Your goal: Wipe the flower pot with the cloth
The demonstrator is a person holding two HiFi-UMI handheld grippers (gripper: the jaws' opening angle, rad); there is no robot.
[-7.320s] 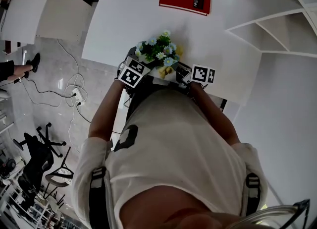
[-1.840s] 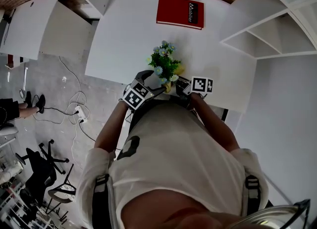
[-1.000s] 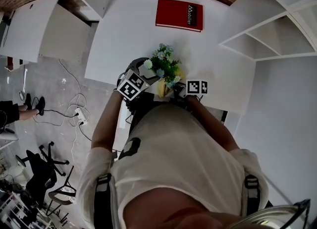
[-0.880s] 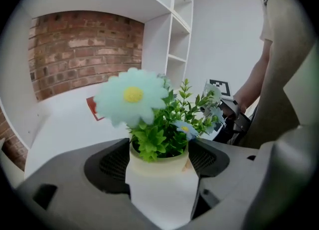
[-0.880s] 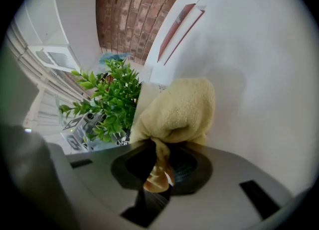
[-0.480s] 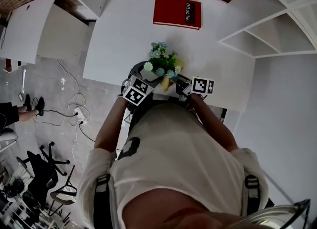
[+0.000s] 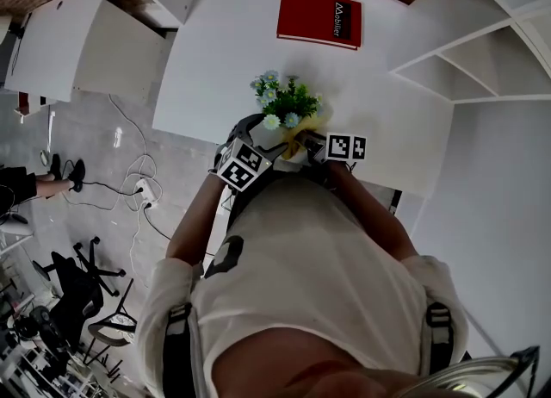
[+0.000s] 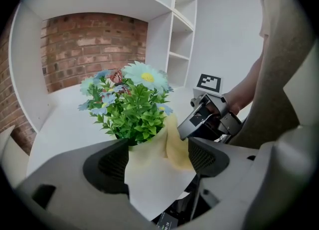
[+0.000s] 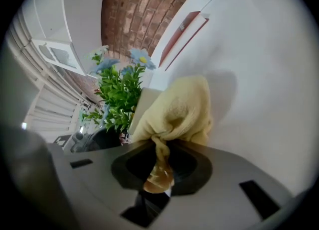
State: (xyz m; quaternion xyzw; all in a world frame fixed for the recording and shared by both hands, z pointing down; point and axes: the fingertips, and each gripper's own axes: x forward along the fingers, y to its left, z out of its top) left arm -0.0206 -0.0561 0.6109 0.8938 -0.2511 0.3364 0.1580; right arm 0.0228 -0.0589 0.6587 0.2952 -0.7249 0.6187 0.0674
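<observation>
Yellow cloth (image 9: 179, 109) is pinched, bunched, in the narrow jaws of the right gripper (image 9: 159, 162), its wad pressed against the side of the white flower pot (image 8: 152, 186). The left gripper (image 8: 157, 157) clamps that pot between its jaws, at the near edge of the white table (image 7: 215, 52).

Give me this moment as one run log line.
step: wiping | left hand-held gripper: shut on flower pot | right hand-held gripper: shut on cloth | cloth: against flower pot side
</observation>
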